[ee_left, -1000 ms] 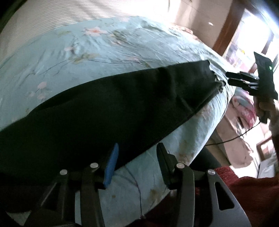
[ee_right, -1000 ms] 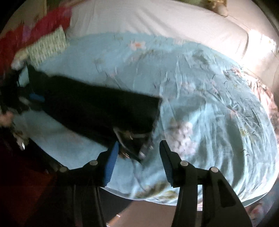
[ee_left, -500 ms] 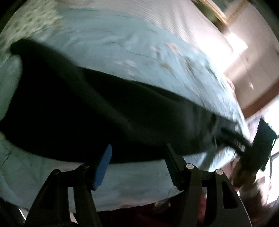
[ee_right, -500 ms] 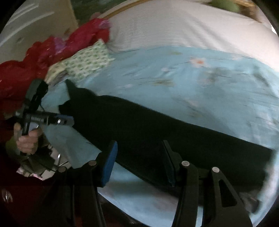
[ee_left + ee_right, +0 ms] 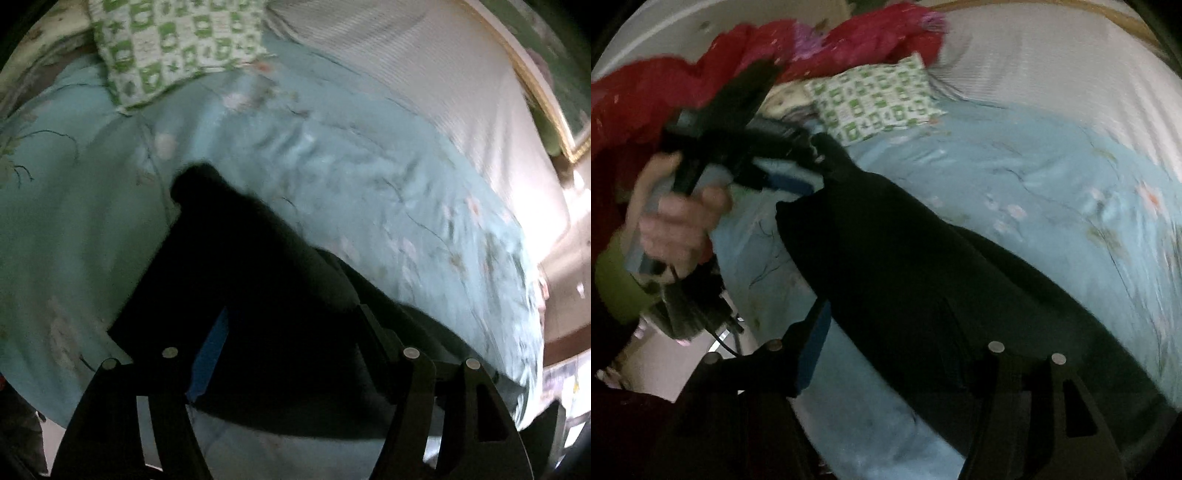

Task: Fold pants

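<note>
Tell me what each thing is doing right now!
Black fabric pants: lying long across the bed, one end lifted.
Left gripper: appears shut on that pants end.
Right gripper: open above the pants.
Green-and-white checked pillow: lying flat.
Light blue floral quilt: spread out, wrinkled.
Red blanket: heaped up.
</note>
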`<state>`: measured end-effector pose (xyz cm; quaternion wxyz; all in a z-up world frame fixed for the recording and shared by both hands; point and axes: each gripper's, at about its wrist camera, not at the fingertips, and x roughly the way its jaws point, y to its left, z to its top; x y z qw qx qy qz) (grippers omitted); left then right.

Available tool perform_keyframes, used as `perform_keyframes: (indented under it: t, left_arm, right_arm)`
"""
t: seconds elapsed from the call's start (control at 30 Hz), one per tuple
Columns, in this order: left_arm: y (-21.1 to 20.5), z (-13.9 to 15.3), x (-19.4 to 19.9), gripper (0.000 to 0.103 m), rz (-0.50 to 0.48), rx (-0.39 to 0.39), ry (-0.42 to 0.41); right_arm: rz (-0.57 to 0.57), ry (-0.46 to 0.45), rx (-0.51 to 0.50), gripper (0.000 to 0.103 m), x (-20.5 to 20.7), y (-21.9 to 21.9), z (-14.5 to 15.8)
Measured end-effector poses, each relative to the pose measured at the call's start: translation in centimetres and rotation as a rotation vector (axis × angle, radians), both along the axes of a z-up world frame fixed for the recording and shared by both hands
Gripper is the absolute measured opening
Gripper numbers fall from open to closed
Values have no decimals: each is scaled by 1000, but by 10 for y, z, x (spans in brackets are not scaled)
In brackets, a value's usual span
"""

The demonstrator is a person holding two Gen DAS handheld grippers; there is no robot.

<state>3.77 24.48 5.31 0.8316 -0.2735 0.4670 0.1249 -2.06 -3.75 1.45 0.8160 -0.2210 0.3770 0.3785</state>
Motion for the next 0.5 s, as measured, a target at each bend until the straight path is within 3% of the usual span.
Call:
perform_keyframes:
  t: [0.07,0.1,0.13,0.17,0.2,0.23,0.27,0.5]
  left_arm:
    - [11,-3,5,66,30,0,5]
    - [16,-5,5,56,44,4,10]
    - [18,-8,4,36,52,7,14]
    - [18,-11,4,24,55,8,21]
    - [19,-14,4,12,58,6,34]
    - [19,-16,3,10,60,4,34]
    - [19,-15,-1,8,58,6,22]
    - [5,3,-49,6,15,37,-75]
  right_arm:
    - [29,-18,-41,62,2,16,-9]
    - [39,-32,-62,62,3,22,-14]
    - [40,-55,-90,62,3,28,-19]
    - [36,-73,-116,62,6,33,-23]
    - [31,-77,-135,47,9,35,-27]
    - [26,-65,-136,32,12,36,-28]
    - [13,-42,-131,6,16,36,-28]
    - [31,0,4,6,5,21,11]
